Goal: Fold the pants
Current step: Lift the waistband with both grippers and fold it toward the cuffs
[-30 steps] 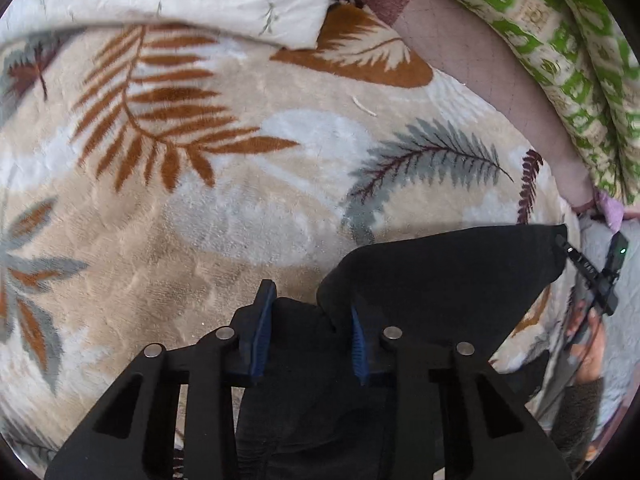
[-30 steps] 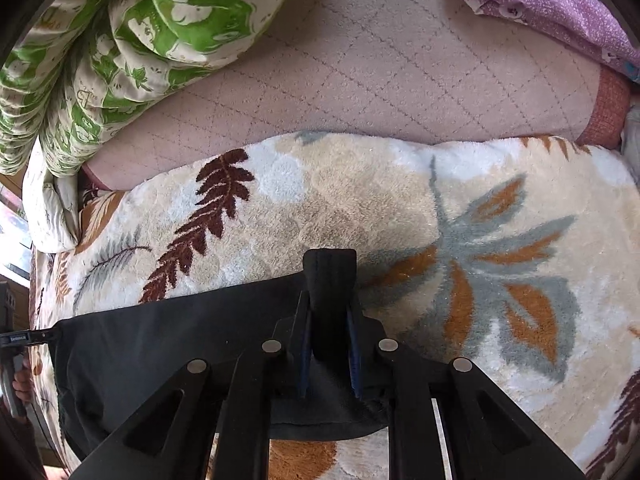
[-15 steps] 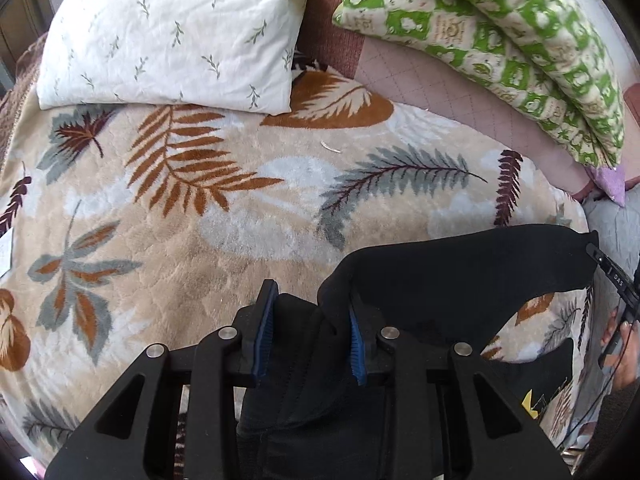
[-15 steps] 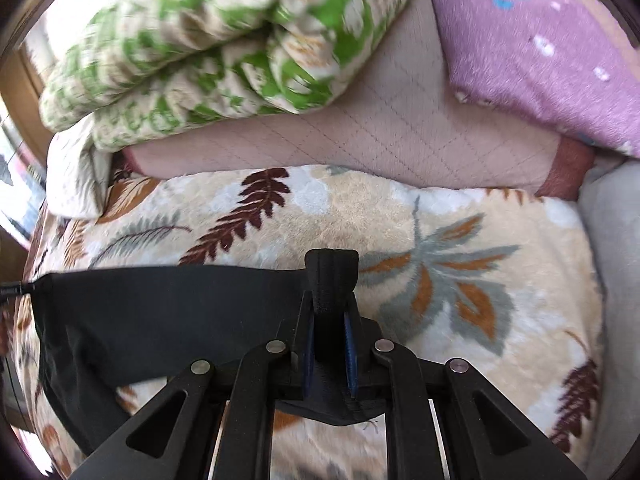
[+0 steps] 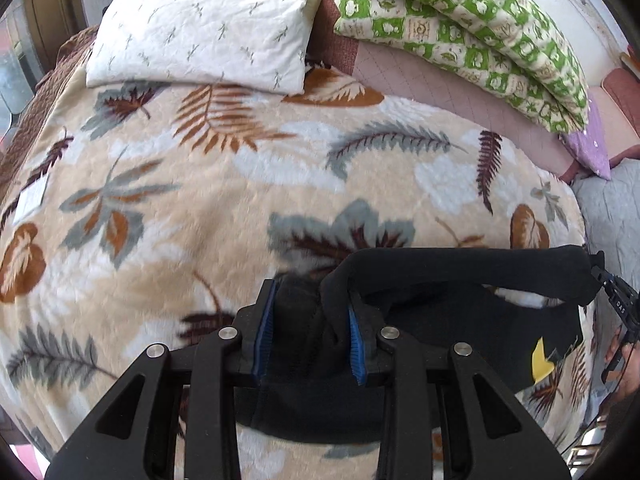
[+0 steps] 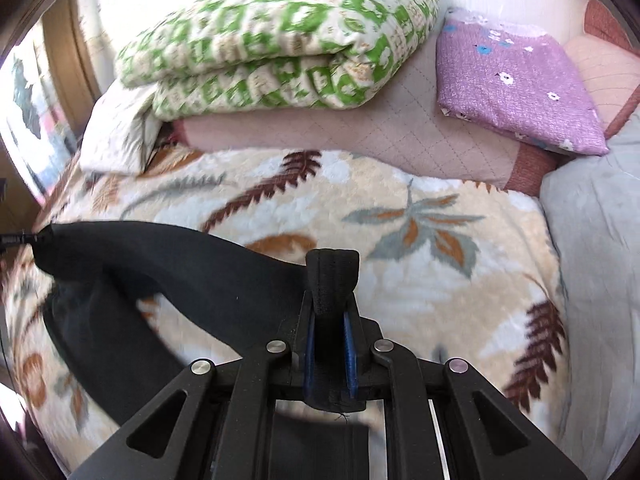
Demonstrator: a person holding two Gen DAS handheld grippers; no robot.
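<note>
Black pants (image 5: 460,272) hang stretched above the bed's leaf blanket (image 5: 200,208), left tool (image 5: 308,332) and right tool (image 6: 332,344) each clenched on one end, seemingly mid-lift; next, lay them down flat.

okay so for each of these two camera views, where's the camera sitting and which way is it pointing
Left wrist: sits on the left hand-held gripper, looking forward along its fingers over the leaf-print blanket toward the white pillow; the person's other hand shows at the right edge.
Right wrist: sits on the right hand-held gripper, facing the green quilt and purple pillow; no body part shows.
Shared: the black pants, gripped at both ends, the blanket, the quilt.
</note>
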